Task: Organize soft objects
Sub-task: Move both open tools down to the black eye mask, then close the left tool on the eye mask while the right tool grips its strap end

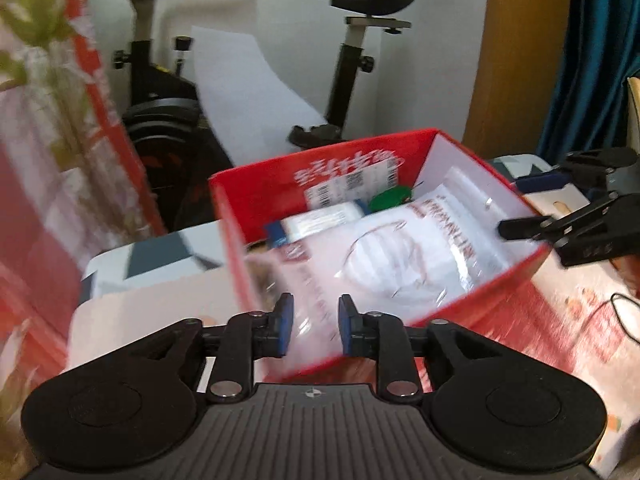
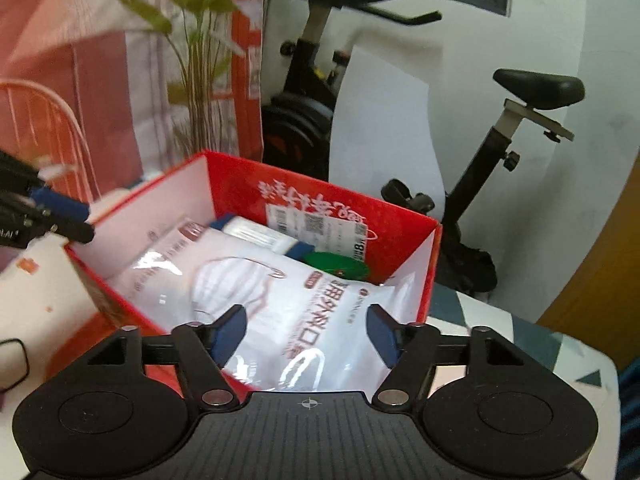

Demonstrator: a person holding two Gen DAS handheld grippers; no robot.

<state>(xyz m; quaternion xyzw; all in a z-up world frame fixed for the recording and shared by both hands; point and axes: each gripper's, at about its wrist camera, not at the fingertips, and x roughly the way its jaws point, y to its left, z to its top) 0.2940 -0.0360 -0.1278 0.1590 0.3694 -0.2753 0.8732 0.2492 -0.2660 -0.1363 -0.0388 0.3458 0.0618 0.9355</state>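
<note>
Mask pack [image 2: 288, 312] in the red box [image 2: 404, 236]: large dark print, upside down in the right wrist view, partly legible as "用外科口罩". Small red badge above it, too small to read. White sticker [image 2: 320, 224] on the box's inner wall: barcode, QR code and a bold "8", the rest blurred. White cursive characters printed on that same wall, inverted, not legible. Left wrist view too motion-blurred to read any of it.

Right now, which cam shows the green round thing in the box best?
Right wrist: the green round thing is sharper, lying against the red box's far wall behind the mask pack. Left wrist shows it smaller, motion-blurred.
</note>
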